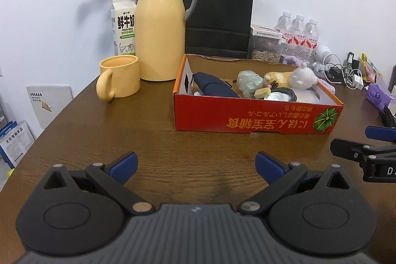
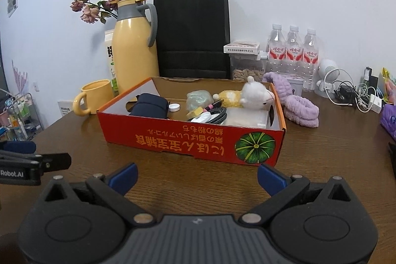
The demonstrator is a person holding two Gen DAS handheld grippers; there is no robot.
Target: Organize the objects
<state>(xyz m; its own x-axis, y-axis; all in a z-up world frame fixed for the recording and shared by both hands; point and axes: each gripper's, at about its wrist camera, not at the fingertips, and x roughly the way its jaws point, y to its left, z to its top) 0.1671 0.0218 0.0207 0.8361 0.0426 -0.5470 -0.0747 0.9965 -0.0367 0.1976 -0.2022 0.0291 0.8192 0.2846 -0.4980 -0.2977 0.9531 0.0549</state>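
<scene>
A red cardboard box [image 1: 247, 119] [image 2: 173, 137] sits on the brown wooden table [image 1: 148, 130] [image 2: 321, 152]. Inside it lie a navy pouch [image 1: 215, 88] [image 2: 149, 107], a white-and-yellow plush toy [image 1: 299, 77] [image 2: 250, 94], a coiled black cable [image 2: 219, 114], a pale green wrapped lump [image 1: 248, 82] [image 2: 199, 98] and small bits. My left gripper [image 1: 196, 166] hovers open over bare table in front of the box, nothing between its fingers. My right gripper [image 2: 197, 176] is open too, just short of the box's front wall. Each gripper shows at the edge of the other's view.
A yellow mug [image 1: 120, 77] [image 2: 92, 99], yellow thermos jug [image 1: 160, 24] [image 2: 135, 46], milk carton [image 1: 123, 26], dried roses and a black paper bag [image 1: 220, 14] [image 2: 193, 36] stand behind the box. Water bottles [image 2: 293, 51], a purple headband [image 2: 299, 110] and tangled chargers [image 2: 354, 97] lie at right.
</scene>
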